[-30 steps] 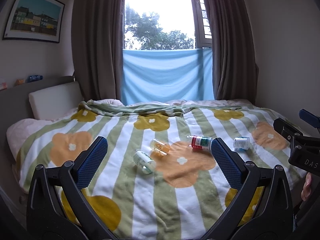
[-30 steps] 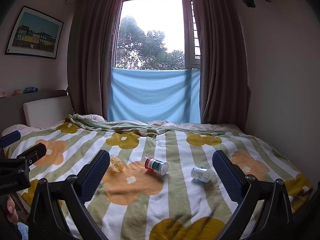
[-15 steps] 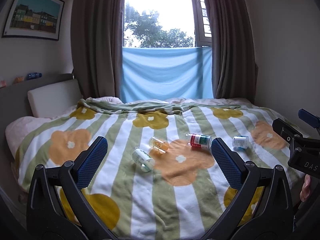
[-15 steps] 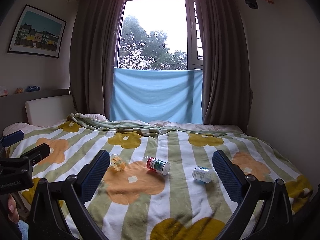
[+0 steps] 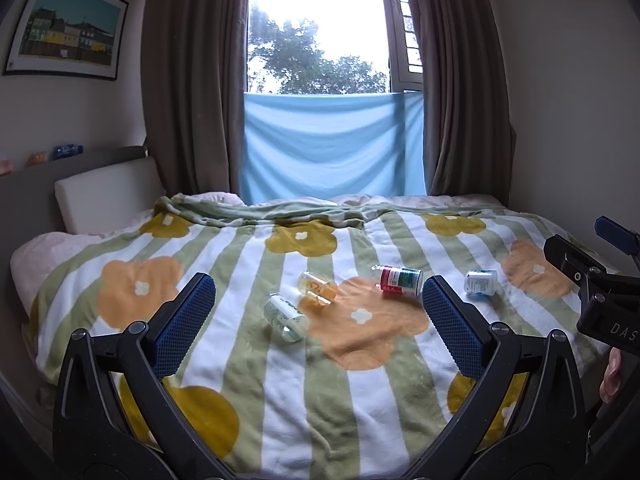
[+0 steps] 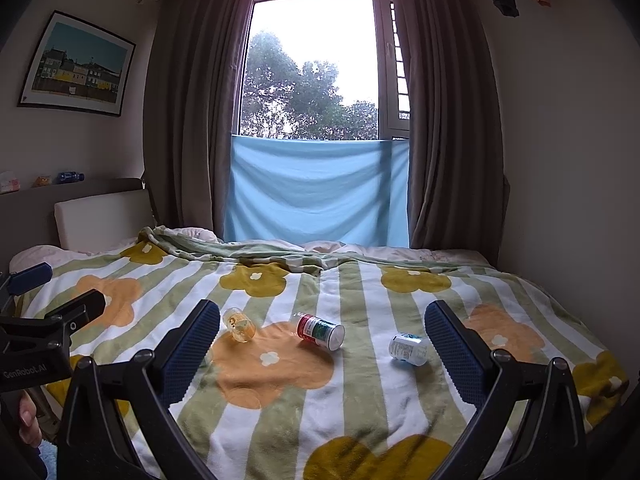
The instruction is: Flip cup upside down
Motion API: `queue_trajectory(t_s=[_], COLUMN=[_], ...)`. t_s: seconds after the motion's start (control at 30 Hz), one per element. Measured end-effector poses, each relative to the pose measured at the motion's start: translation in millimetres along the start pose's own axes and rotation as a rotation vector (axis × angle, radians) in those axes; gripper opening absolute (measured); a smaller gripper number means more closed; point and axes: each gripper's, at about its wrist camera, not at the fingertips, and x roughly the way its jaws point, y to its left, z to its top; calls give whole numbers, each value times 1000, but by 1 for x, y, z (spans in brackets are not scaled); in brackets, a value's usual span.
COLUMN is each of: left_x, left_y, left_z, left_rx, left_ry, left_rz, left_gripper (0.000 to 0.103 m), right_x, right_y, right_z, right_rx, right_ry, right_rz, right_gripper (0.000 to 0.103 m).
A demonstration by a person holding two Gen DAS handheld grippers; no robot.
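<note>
Several small printed cups lie on their sides on the flowered blanket (image 5: pixel 248 364): a green-print one (image 5: pixel 286 318), an orange one (image 5: pixel 318 286), a red-and-green one (image 5: pixel 400 280) and a blue-and-white one (image 5: pixel 482 282). My left gripper (image 5: pixel 318 300) hangs open above the bed's near part, short of the cups and holding nothing. My right gripper (image 6: pixel 322 316) is also open and empty, with the orange cup (image 6: pixel 240 324), red-and-green cup (image 6: pixel 322 331) and blue-and-white cup (image 6: pixel 408 349) ahead of it. Its left finger (image 6: pixel 188 352) hides the green-print cup.
A white pillow (image 5: pixel 108 196) and headboard shelf stand at the left. The curtained window with a blue cloth (image 5: pixel 332 148) is behind the bed, and a wall is on the right. Each gripper shows at the edge of the other's view, with a person's fingers (image 6: pixel 28 420) on it.
Both views have drifted only slightly. The cups lie where they were and both grippers have stayed open.
</note>
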Motion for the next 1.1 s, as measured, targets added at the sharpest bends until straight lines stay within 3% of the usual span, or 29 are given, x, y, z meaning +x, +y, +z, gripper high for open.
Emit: queue_trajectory(t_s=[1.1], left_x=[3], left_y=[-15], left_z=[-2], left_rx=[-7], left_ry=[12], left_rz=[-8], left_gripper=[103], right_x=[-2], right_y=[-1], right_z=[1], right_rx=[2], right_ry=[3], right_rz=[4], right_gripper=[102])
